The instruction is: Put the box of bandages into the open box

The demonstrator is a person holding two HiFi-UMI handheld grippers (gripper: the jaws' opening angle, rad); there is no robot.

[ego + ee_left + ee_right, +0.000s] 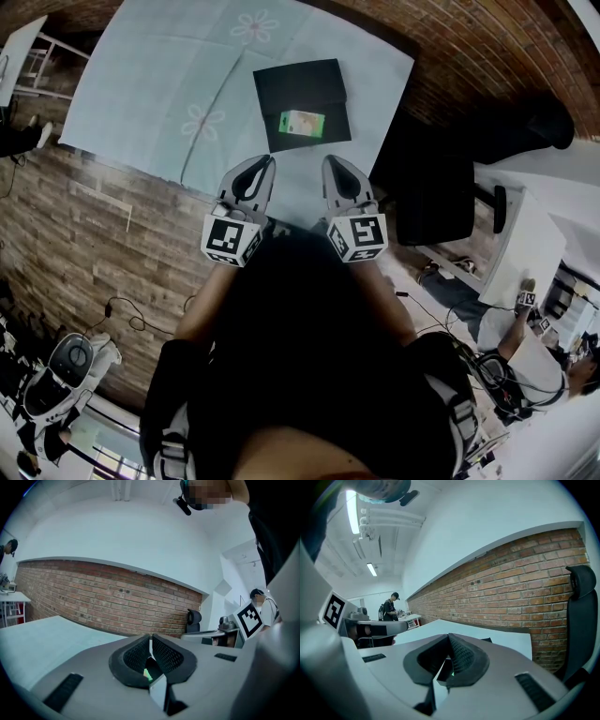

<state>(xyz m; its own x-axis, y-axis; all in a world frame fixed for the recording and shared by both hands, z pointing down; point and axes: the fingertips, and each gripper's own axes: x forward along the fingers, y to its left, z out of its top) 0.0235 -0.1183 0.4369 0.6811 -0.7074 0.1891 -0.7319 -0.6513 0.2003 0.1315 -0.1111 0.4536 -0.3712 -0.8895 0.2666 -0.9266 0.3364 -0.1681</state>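
Head view, items listed left to right.

- Floor [84, 234]: wood-plank pattern, at the left, with a thin cable lying on it.
- Bench [141, 94]: covered by a pale blue cloth with faint flower prints. It fills the upper middle of the view.
- Left gripper [266, 163]: grey, held over the near edge of the bench and pointing toward the open box. Its jaws are clenched tip to tip with nothing between them. Its marker cube [232, 240] sits at the rear.
- Open box [328, 89]: black, lying flat on the cloth just beyond both grippers and apart from them.
- Box of bandages [302, 122]: green and white, lying inside the open box toward its near side. Neither gripper touches it.
- Right gripper [330, 161]: grey, just beside the left one and pointing the same way. Its jaws are clenched and empty. Its own marker cube [357, 236] is behind.
- Office chair [427, 202]: black, off the right edge of the bench.
- Brick wall [469, 47]: red-brown, at the upper right.

Left gripper view: the black ribbed pads [166, 656] meet at their tips and grip nothing. The cloth-covered bench lies ahead and the brick wall runs behind it.

Right gripper view: the pads [461, 656] are pressed together and grip nothing. The office chair stands at the far right, against the brick wall.
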